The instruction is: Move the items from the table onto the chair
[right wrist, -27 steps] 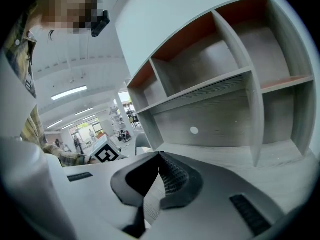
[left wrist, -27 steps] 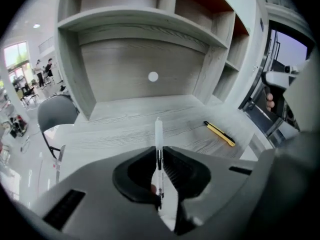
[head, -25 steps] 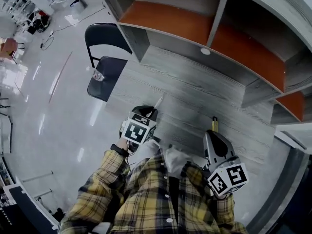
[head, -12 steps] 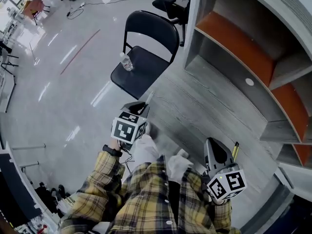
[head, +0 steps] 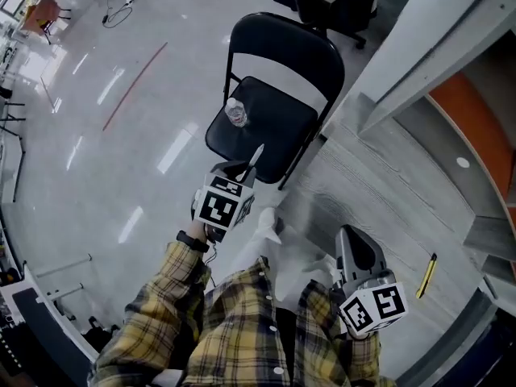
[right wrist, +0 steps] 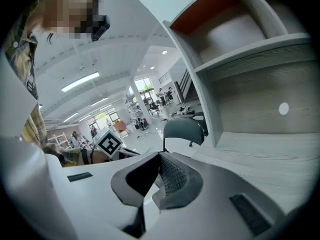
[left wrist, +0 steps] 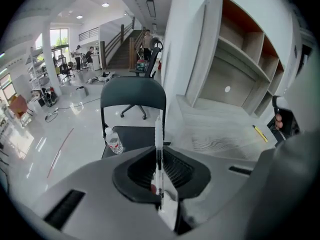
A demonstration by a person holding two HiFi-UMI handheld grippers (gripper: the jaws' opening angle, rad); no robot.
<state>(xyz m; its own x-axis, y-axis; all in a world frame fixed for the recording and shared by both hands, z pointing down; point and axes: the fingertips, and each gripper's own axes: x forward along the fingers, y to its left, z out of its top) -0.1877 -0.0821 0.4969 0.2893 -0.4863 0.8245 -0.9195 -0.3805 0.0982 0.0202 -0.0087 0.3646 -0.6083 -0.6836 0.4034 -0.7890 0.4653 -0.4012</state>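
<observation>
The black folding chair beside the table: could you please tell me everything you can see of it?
The black folding chair has a thin dark tube frame, a rounded backrest and a flat matte seat, with an open gap between them. It stands upright and unfolded on the glossy pale floor, by a corner of the grey wood-grain table; whether they touch I cannot tell. A small clear plastic bottle stands upright on the seat, near its left edge in the head view.
</observation>
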